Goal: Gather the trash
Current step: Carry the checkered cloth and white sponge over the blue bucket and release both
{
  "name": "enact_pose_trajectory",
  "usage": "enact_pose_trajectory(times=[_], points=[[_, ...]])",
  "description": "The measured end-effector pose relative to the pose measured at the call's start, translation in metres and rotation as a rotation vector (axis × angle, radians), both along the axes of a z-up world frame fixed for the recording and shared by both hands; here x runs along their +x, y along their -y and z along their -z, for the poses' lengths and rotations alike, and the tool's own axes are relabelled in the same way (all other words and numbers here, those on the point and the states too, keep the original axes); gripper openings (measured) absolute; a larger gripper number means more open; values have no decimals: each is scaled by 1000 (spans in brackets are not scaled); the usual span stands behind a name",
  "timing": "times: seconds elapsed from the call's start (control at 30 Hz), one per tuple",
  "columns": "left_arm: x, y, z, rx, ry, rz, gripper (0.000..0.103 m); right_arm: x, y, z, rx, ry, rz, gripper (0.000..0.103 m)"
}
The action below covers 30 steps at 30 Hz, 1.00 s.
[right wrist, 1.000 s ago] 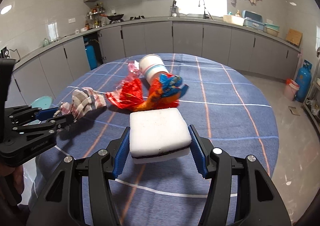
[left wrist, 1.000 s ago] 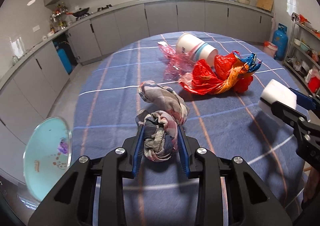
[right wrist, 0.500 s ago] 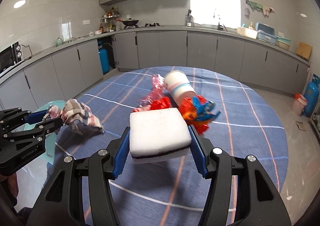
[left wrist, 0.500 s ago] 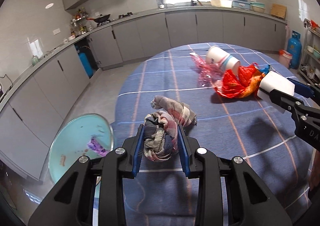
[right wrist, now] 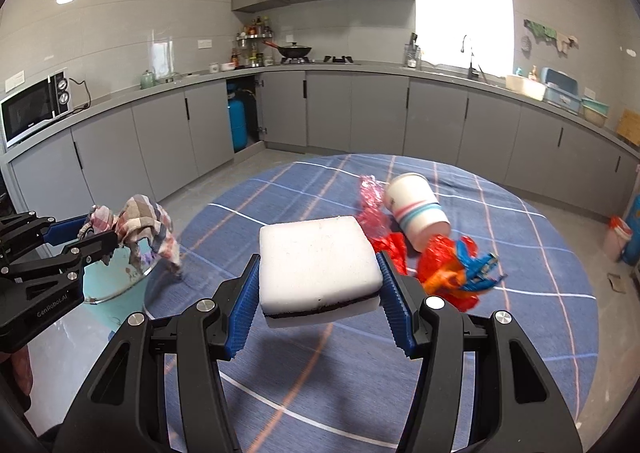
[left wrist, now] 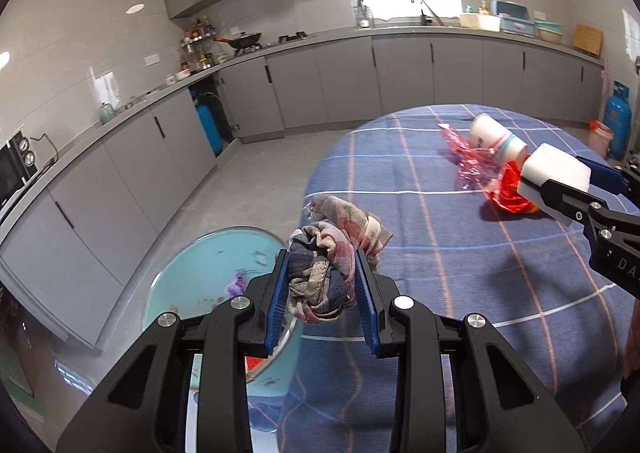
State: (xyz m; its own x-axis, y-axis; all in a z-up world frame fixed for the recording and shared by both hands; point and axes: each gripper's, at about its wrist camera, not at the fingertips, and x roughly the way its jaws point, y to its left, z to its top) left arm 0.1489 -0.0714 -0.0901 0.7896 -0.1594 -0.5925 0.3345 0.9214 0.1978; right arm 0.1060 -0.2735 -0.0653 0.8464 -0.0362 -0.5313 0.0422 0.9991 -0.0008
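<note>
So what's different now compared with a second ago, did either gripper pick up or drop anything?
Neither did. Both grippers swung off toward the table's edge: the left gripper carried the checked cloth off the tablecloth to beside the turquoise bin, and the right gripper followed with the white sponge. The cup and the red wrappers lie where they were.

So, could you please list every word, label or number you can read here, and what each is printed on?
"GenRobot.AI": on the left gripper, seen from the right wrist.
"DA", cut off at the frame edge: on the right gripper, seen from the left wrist.
Paper cup print, microwave badge: too blurred.
</note>
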Motion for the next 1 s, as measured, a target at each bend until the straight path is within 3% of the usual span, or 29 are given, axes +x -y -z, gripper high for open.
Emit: enact_pose_trajectory(times=[1.0], points=[[23, -90, -11, 9, 43, -227, 32, 43, -78, -15, -24, 25, -185, 56]])
